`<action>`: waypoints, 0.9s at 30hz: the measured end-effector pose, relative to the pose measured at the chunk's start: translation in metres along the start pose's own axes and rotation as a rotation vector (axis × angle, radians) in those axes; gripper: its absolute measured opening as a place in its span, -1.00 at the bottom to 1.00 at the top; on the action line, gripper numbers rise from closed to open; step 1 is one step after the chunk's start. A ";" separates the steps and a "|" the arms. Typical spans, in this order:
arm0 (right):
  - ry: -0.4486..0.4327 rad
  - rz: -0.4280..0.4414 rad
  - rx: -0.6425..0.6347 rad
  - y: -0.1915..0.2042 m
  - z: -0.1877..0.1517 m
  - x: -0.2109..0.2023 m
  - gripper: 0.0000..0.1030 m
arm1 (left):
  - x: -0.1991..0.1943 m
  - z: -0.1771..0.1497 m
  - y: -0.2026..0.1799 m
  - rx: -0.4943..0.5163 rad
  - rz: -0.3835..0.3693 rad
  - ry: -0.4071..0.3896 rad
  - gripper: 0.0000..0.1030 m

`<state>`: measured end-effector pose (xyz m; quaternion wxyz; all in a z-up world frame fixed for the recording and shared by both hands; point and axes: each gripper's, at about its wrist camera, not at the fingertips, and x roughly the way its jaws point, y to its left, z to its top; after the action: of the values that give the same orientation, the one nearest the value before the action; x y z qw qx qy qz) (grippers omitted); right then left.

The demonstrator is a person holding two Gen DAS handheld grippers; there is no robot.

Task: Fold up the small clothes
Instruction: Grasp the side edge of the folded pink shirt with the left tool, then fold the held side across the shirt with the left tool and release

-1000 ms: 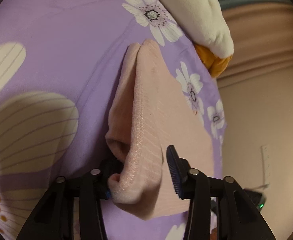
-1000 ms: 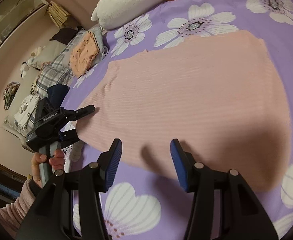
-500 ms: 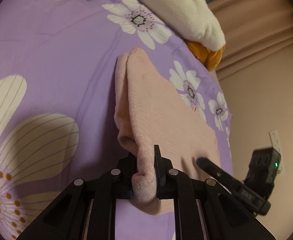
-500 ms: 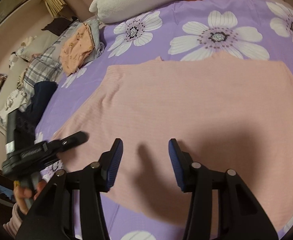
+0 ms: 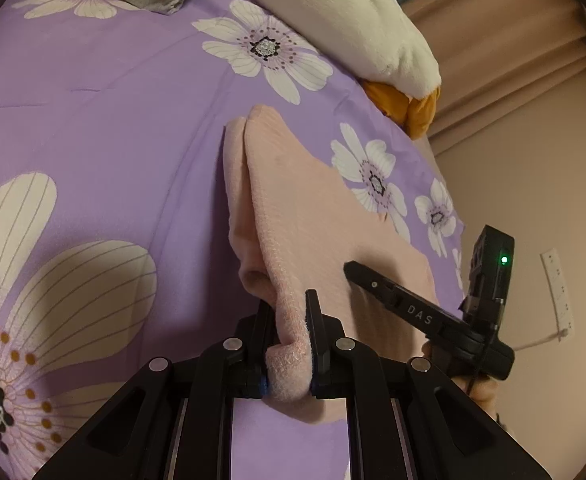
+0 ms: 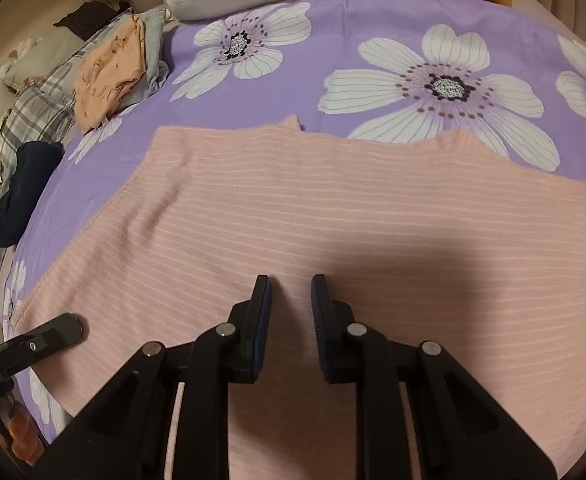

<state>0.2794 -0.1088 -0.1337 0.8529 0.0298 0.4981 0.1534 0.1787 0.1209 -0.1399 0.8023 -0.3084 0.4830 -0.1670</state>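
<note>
Since a second ago the left gripper (image 5: 289, 344) has clamped onto the pink garment's (image 6: 333, 216) bunched edge, and the right gripper (image 6: 291, 312) has come over the cloth. The right jaws are closing, narrowly apart, with flat fabric between them. The garment lies on the purple floral bedspread (image 5: 93, 120), folded clothes (image 6: 109, 72) at ten o'clock.

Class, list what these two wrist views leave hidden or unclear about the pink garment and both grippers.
- Left wrist view: the pink garment hem inside the left gripper is covered by its pads.
- Right wrist view: the right gripper is closing over the garment; whether the pads have caught fabric is unclear.
- Right wrist view: the garment's near edge lies behind the gripper body and the frame's bottom edge.
</note>
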 end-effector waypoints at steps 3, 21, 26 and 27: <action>0.008 0.012 0.013 -0.001 -0.002 -0.009 -0.60 | 0.000 0.000 -0.001 0.000 0.003 0.002 -0.78; 0.067 0.127 -0.097 0.023 -0.069 -0.038 -0.57 | 0.000 0.000 -0.017 0.047 0.068 0.010 -0.78; 0.060 0.142 -0.113 0.028 -0.078 -0.039 -0.56 | 0.000 0.001 -0.020 0.052 0.085 0.006 -0.78; 0.077 0.135 -0.111 0.027 -0.081 -0.034 -0.56 | 0.001 0.001 -0.021 0.046 0.088 0.008 -0.78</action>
<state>0.1883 -0.1013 -0.1404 0.8212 0.0101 0.5182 0.2386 0.1804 0.1048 -0.1259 0.8138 -0.2676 0.4953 -0.1439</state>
